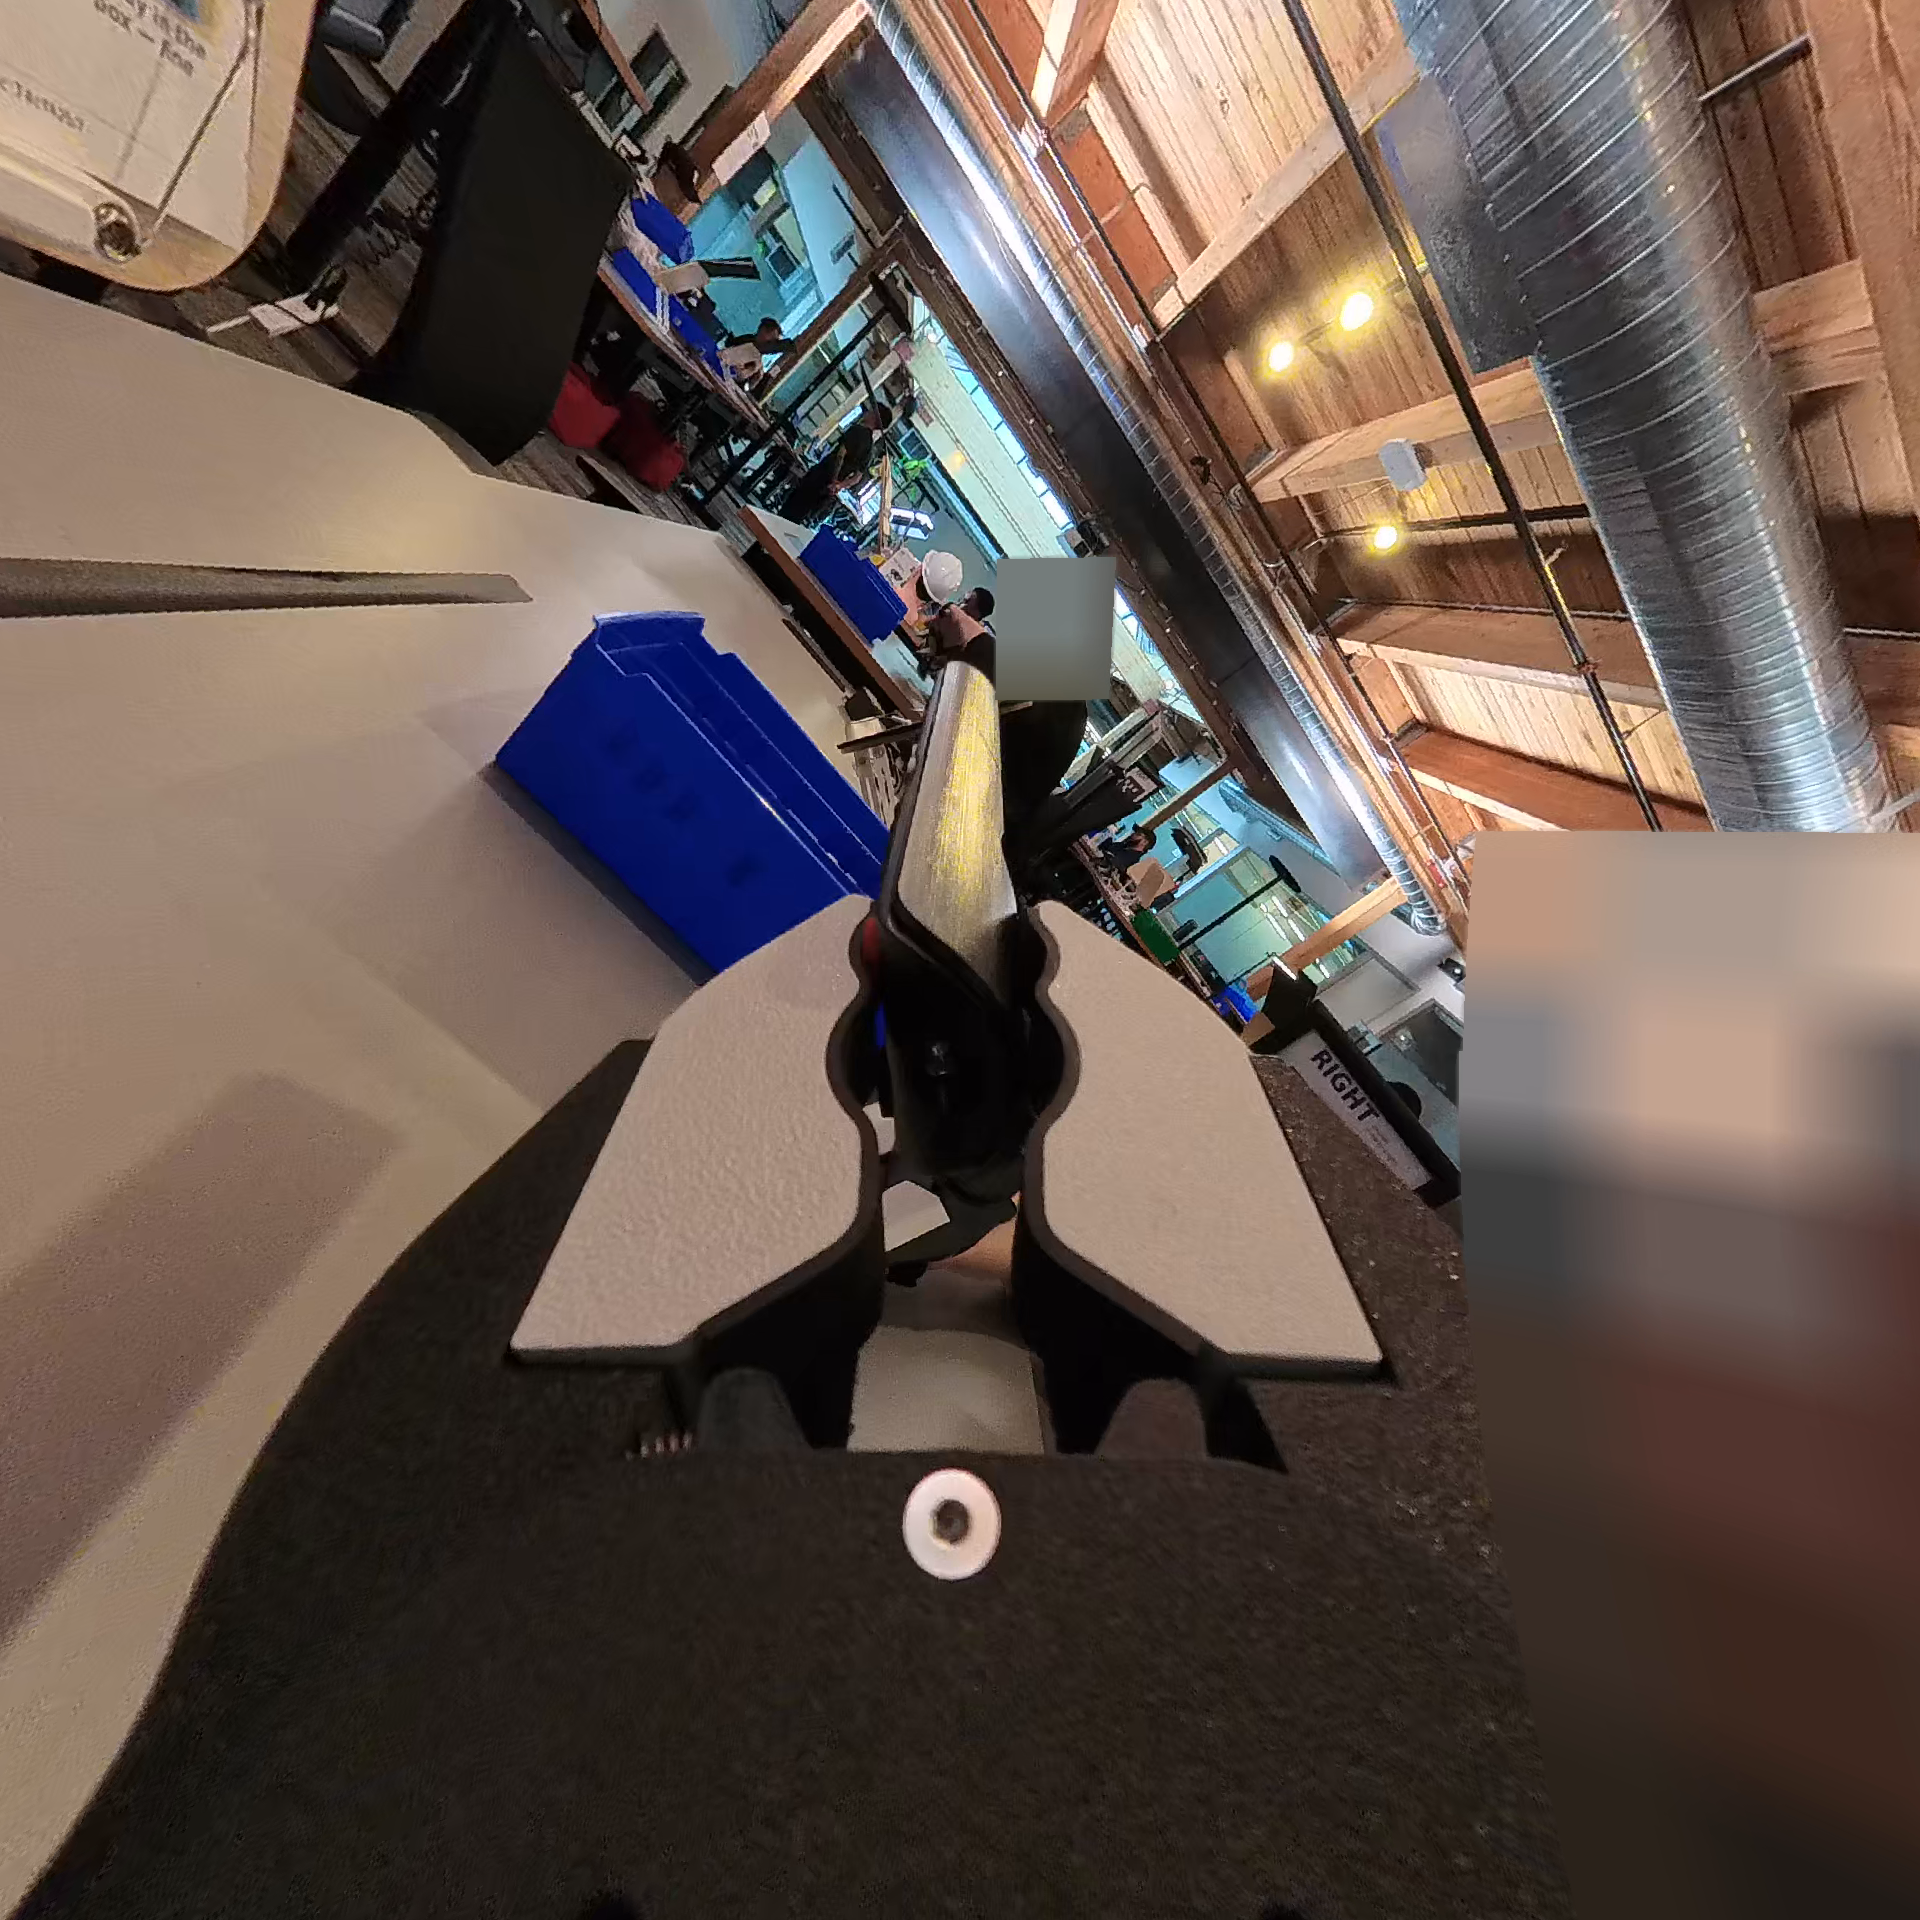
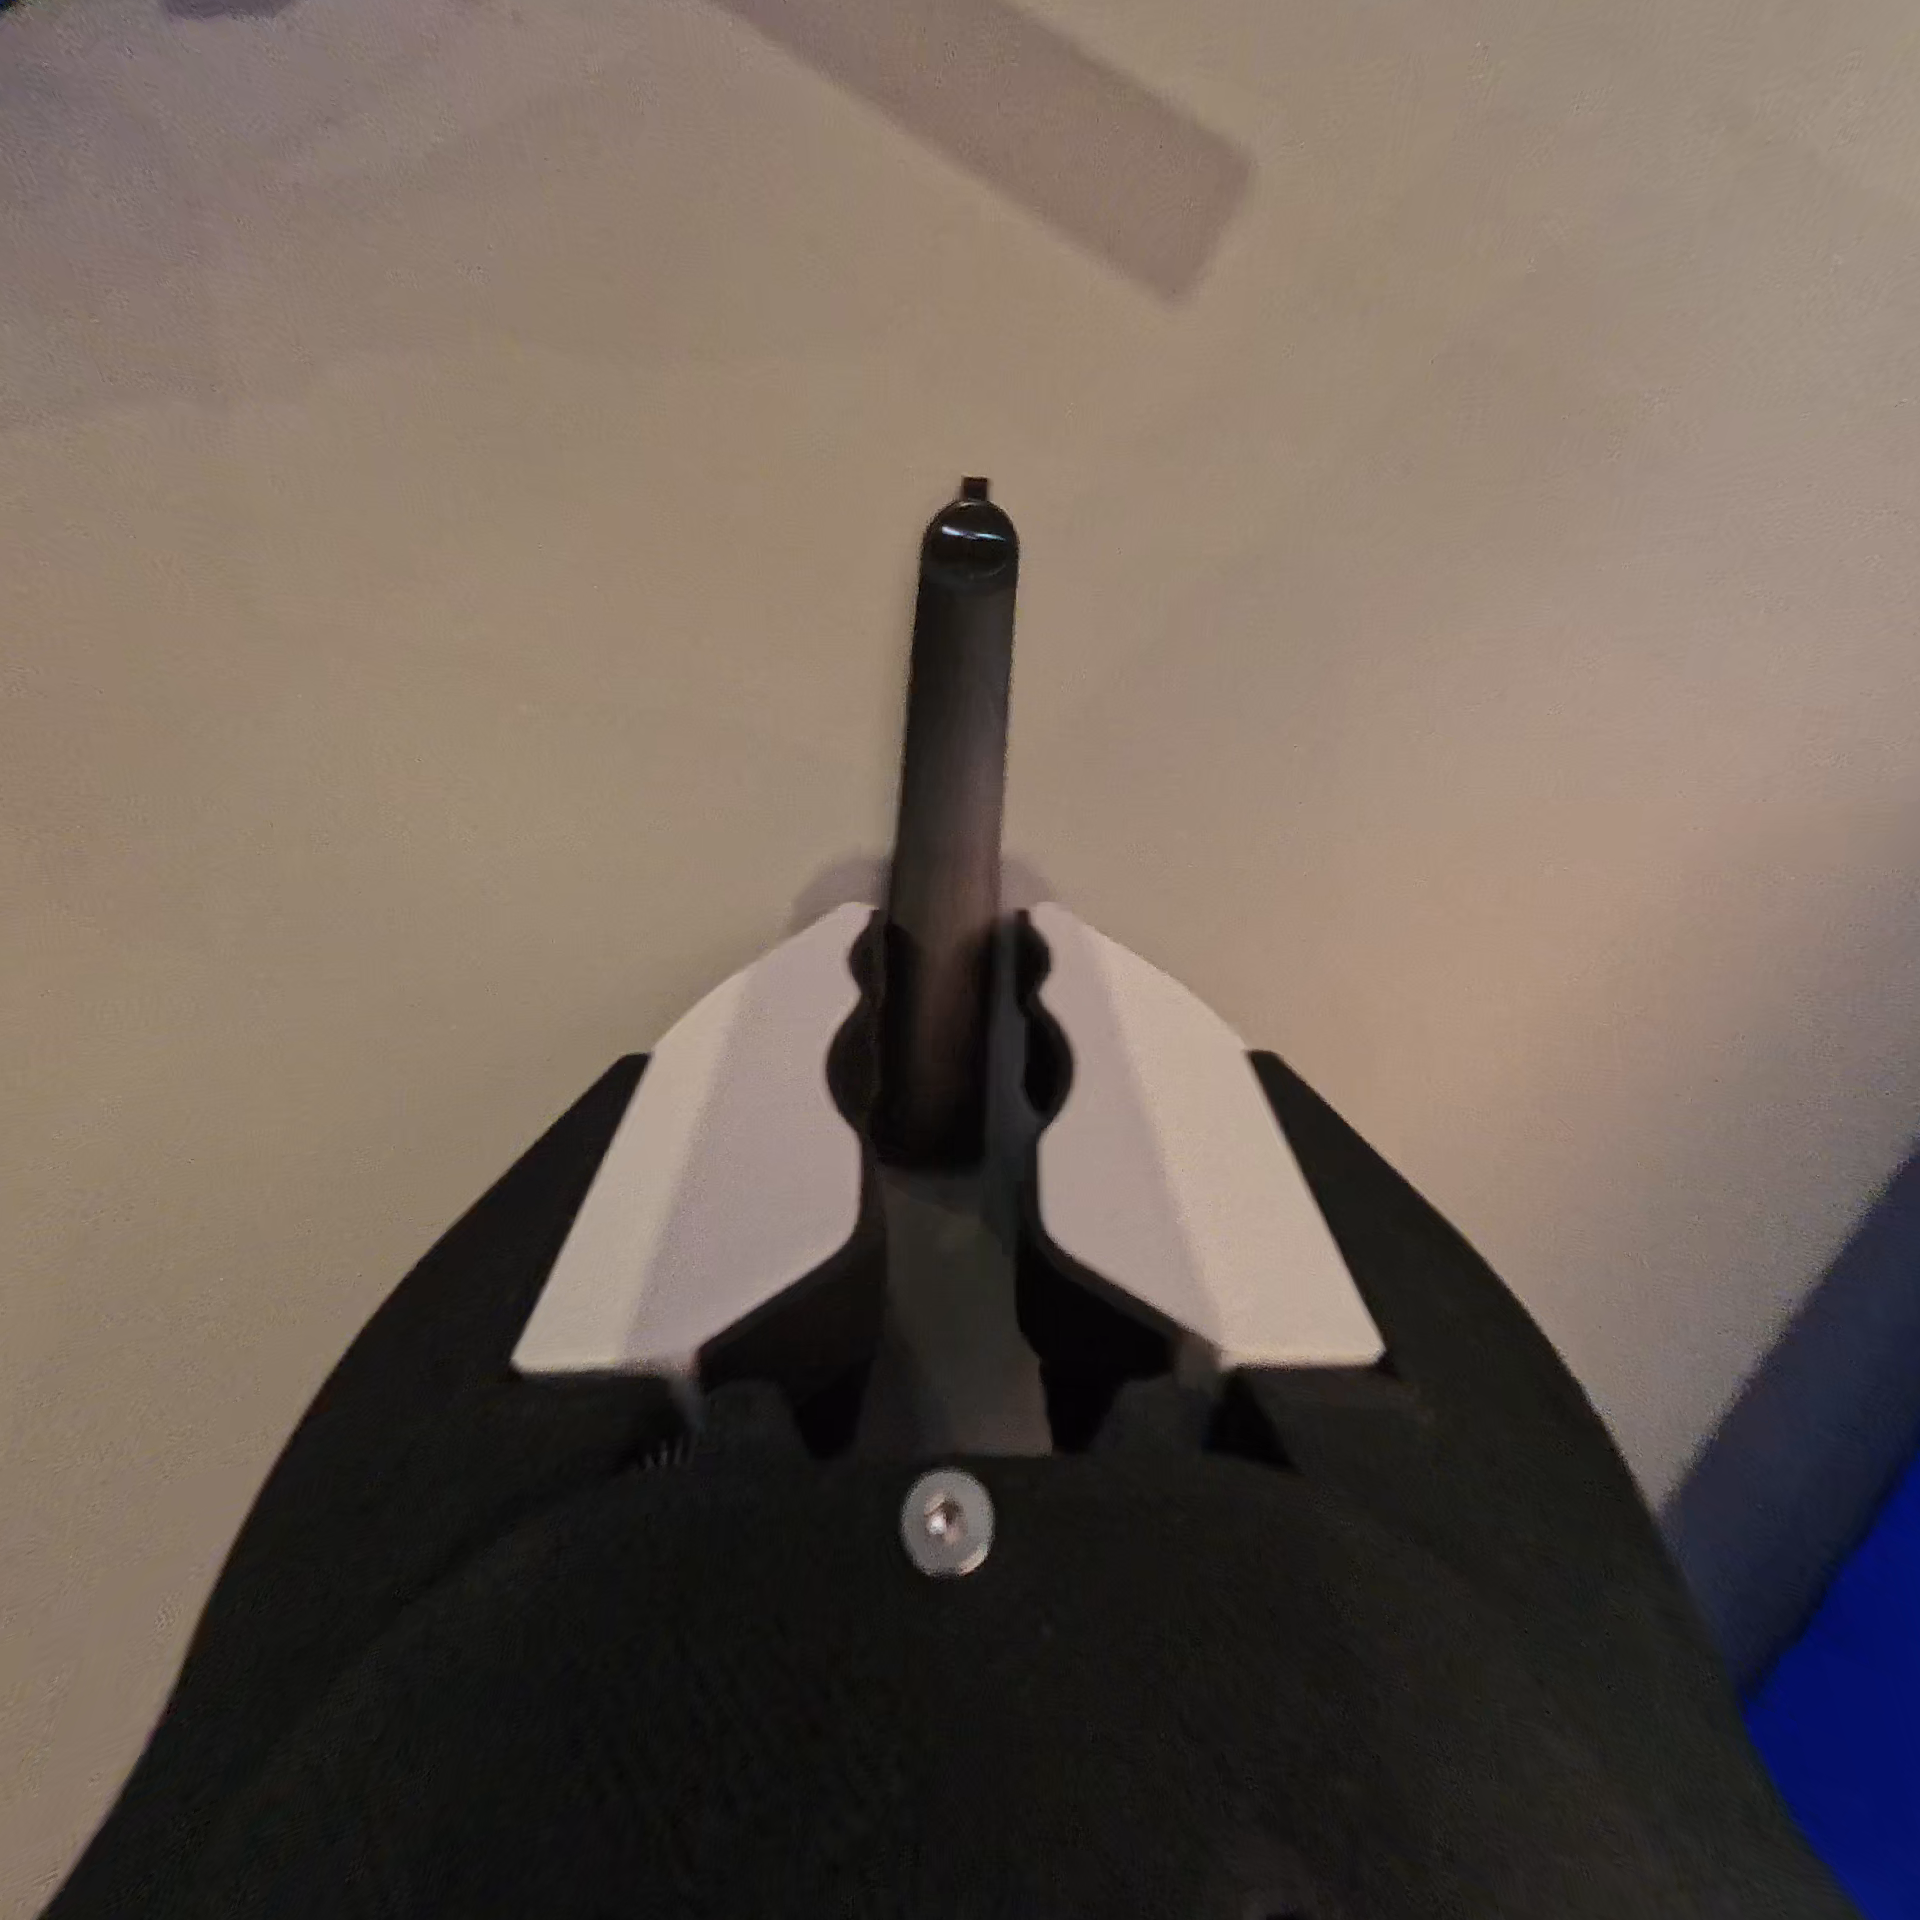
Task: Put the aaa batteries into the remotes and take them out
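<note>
The left gripper (image 1: pixel 948 1023) is clamped on a black remote (image 1: pixel 956 821), which juts out past its pale fingers (image 1: pixel 727 1132) and is tilted up off the beige table (image 1: pixel 260 883). A blue bin (image 1: pixel 675 790) sits on the table just to its left, further off. The right gripper (image 2: pixel 948 997) is closed around a second slim black remote (image 2: pixel 956 790), seen edge-on and pointing down at the table (image 2: pixel 416 623). A blue bin corner (image 2: pixel 1849 1662) shows near right. Batteries aren't visible.

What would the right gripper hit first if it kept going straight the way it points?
Probably the beige table. The right gripper is shut on a slim dark remote pointing at that surface, so the remote's far tip would likely touch first. Depth is hard to judge here.
</note>
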